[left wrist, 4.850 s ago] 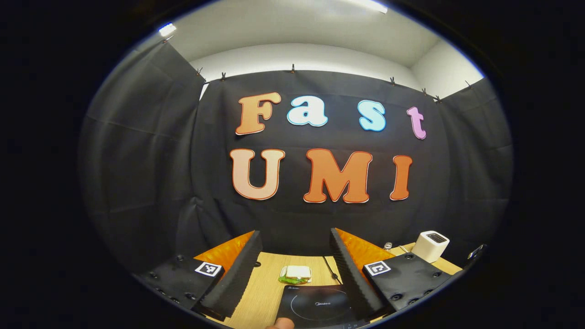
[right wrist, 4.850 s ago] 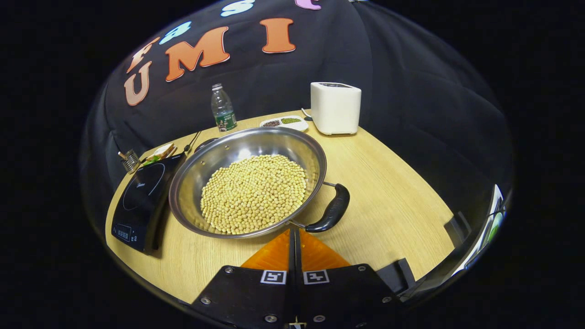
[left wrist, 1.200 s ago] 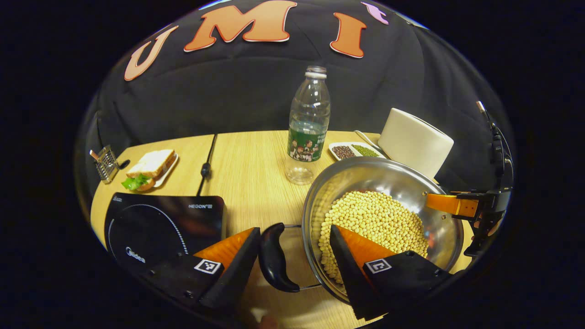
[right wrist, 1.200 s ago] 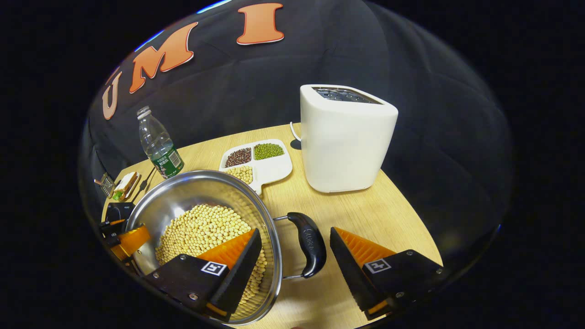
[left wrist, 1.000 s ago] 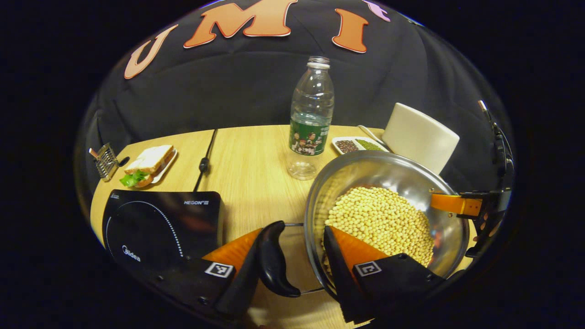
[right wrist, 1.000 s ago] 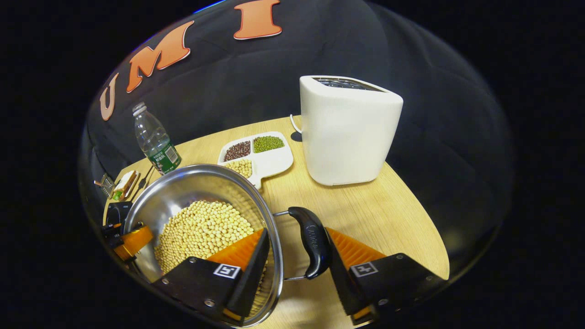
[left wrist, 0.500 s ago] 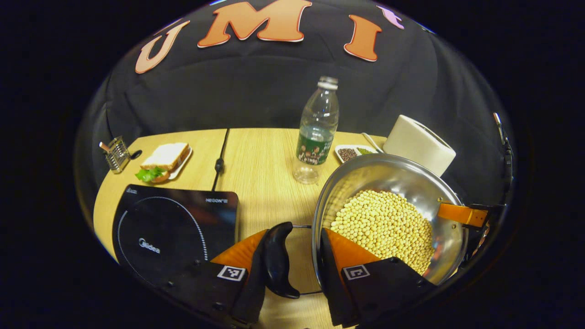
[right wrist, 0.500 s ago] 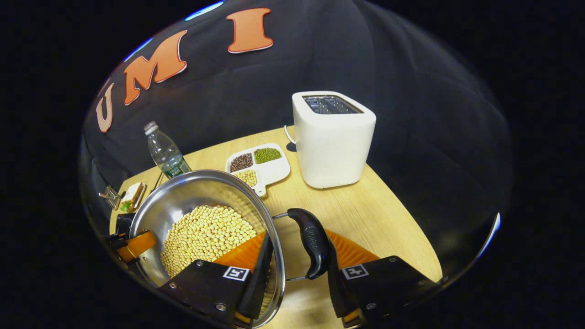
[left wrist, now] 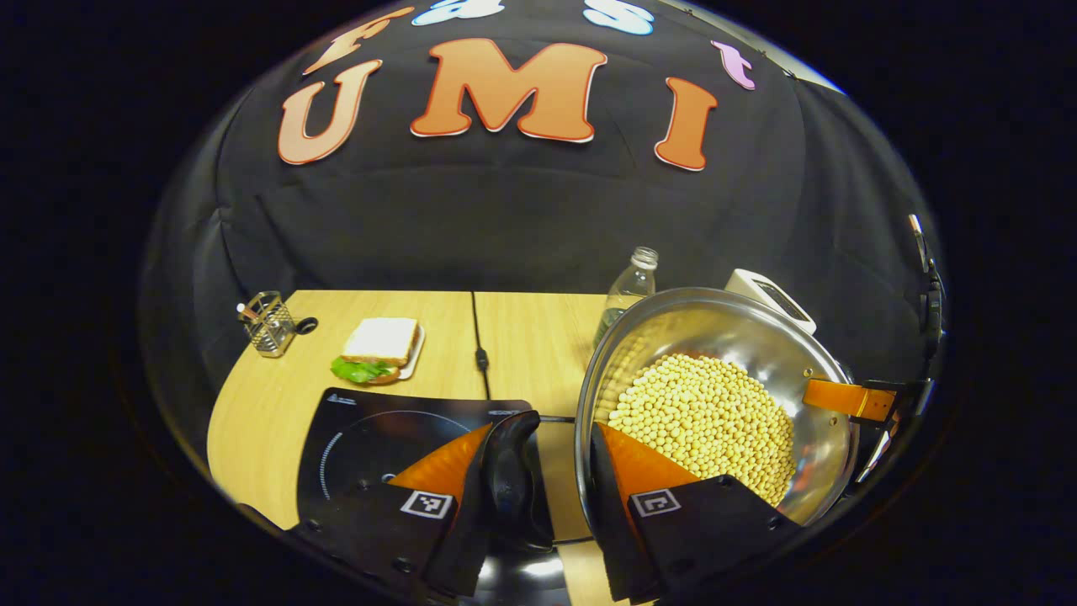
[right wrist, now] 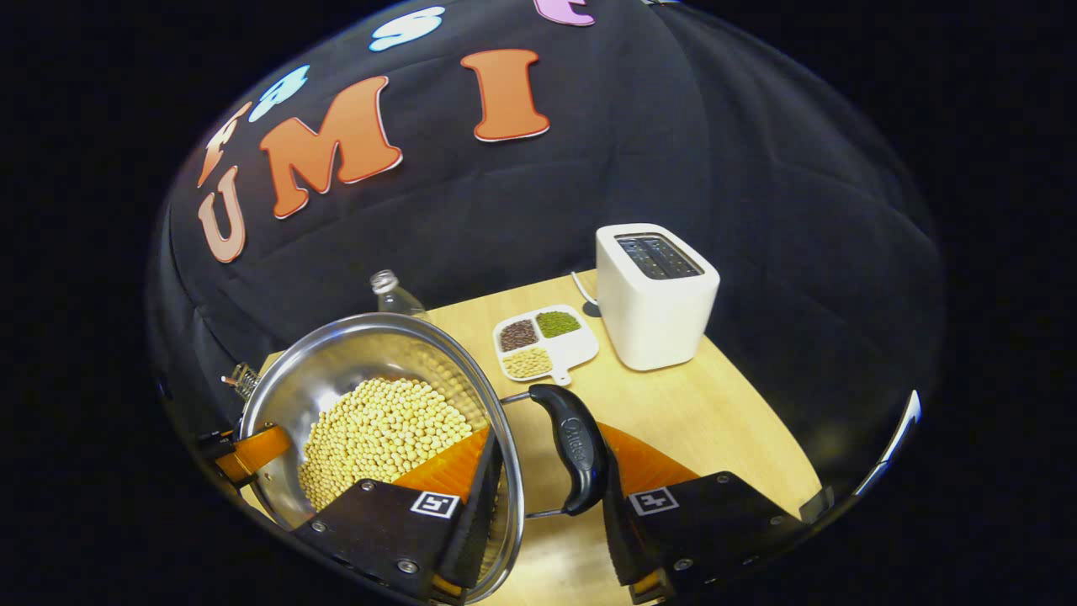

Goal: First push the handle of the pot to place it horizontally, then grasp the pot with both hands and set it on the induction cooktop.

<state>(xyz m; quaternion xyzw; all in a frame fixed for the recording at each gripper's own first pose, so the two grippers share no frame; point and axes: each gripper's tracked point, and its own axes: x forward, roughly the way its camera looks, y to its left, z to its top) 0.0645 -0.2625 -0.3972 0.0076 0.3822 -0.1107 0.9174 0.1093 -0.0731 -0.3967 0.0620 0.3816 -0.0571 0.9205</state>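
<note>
Pot (left wrist: 715, 396), full of beans, held above the table between both claws. Left gripper (left wrist: 538, 497) is clamped across the pot's left handle (left wrist: 509, 471) and rim; right gripper (right wrist: 547, 497) likewise on the right handle (right wrist: 572, 446). Cooktop (left wrist: 362, 429) lies left, just below the left handle.
</note>
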